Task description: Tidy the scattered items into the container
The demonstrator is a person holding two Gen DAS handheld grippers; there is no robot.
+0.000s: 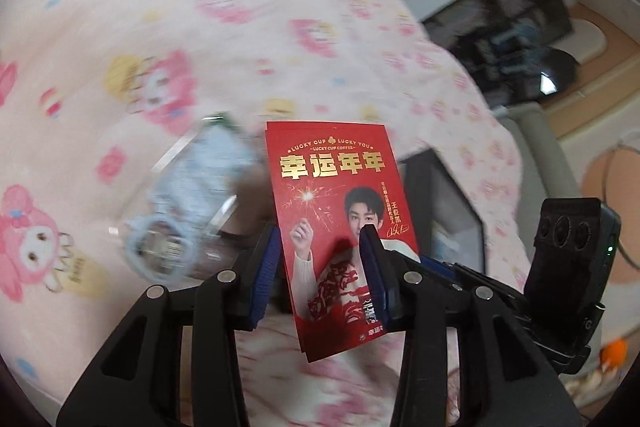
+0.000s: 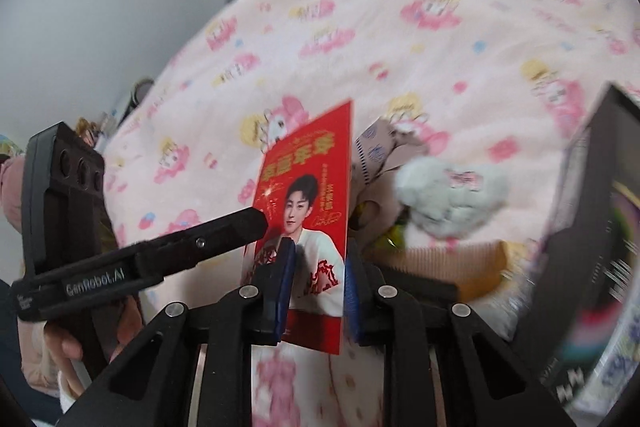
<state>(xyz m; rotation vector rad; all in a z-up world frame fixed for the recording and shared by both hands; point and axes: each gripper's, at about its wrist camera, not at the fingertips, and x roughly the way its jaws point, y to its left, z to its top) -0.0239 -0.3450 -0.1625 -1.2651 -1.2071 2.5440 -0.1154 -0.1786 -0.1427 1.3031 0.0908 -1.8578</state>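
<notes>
A red card with a printed portrait [image 1: 332, 211] stands between the blue pads of my left gripper [image 1: 320, 251]; it also shows between the pads of my right gripper [image 2: 318, 267] as a red card [image 2: 308, 211]. Both grippers appear to pinch a red card, held above the pink blanket. The other gripper shows at the right in the left wrist view [image 1: 568, 267] and at the left in the right wrist view [image 2: 80, 227]. A dark box container [image 2: 592, 227] stands at the right; it shows behind the card in the left wrist view [image 1: 448, 211].
A pink cartoon-print blanket [image 1: 160, 27] covers the bed. A clear blue-white pouch with a ring [image 1: 192, 203] lies left of the card. A grey plush [image 2: 452, 199], a beige cloth [image 2: 380, 155] and a wooden comb [image 2: 448, 259] lie near the box.
</notes>
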